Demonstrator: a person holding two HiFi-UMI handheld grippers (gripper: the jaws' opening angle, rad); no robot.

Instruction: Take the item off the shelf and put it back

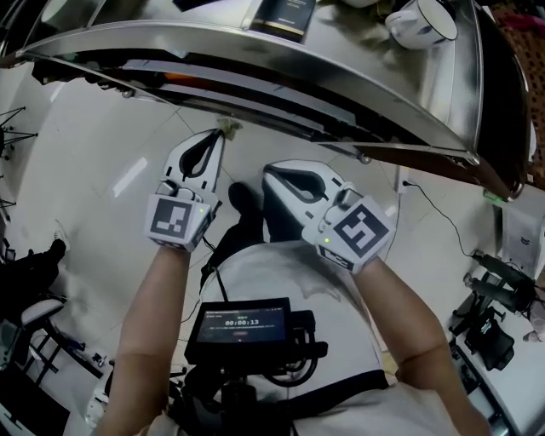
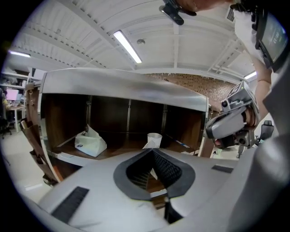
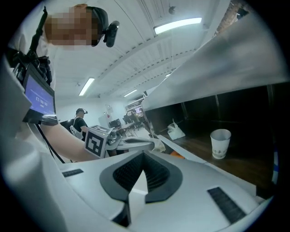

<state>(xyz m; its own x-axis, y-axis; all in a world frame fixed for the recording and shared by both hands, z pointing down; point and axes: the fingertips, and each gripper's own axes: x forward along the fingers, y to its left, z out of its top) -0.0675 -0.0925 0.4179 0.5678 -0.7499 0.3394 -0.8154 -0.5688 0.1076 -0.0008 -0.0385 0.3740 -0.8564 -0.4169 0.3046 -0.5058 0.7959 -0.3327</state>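
A paper cup (image 2: 154,139) (image 3: 220,143) stands upright on the wooden shelf board (image 2: 122,147) under the metal top. A white bag (image 2: 90,144) (image 3: 176,132) lies further left on the same board. My left gripper (image 1: 221,136) (image 2: 152,153) is shut and empty, held in front of the shelf and pointing at it, short of the cup. My right gripper (image 1: 270,172) (image 3: 144,155) hovers beside it, also shut with nothing between its jaws. Each gripper shows in the other's view: the right gripper (image 2: 231,120) and the left gripper (image 3: 122,142).
The shelf's metal top (image 1: 341,77) juts out above both grippers and carries a dark box (image 1: 285,17) and a white round object (image 1: 421,21). A cable (image 1: 434,200) and equipment (image 1: 494,289) lie on the floor at right. A person (image 3: 80,120) stands far behind.
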